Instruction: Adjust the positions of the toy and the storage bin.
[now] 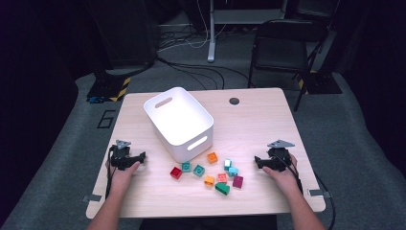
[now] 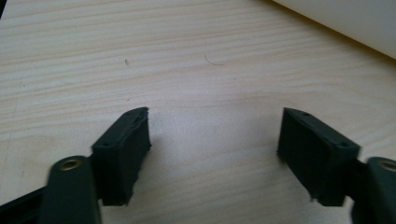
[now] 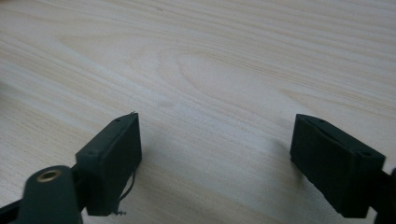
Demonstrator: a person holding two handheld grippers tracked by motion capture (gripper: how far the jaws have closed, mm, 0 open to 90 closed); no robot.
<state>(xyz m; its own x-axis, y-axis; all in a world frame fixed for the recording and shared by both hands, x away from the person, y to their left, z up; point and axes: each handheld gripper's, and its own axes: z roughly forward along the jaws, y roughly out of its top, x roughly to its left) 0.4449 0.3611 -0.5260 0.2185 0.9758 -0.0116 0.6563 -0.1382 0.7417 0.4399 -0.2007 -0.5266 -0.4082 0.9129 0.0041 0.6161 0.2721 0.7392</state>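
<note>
Left hand-held gripper (image 2: 215, 135) wide, right hand-held gripper (image 3: 217, 140) wide; no legible writing.

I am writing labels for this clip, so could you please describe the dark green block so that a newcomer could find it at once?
Start at the white bin in the middle of the table; a cluster of small blocks lies just in front of it, toward the person. The dark green block sits at the cluster's near edge, beside the magenta block. It alone is dark green, with a sloped wedge shape.
</note>
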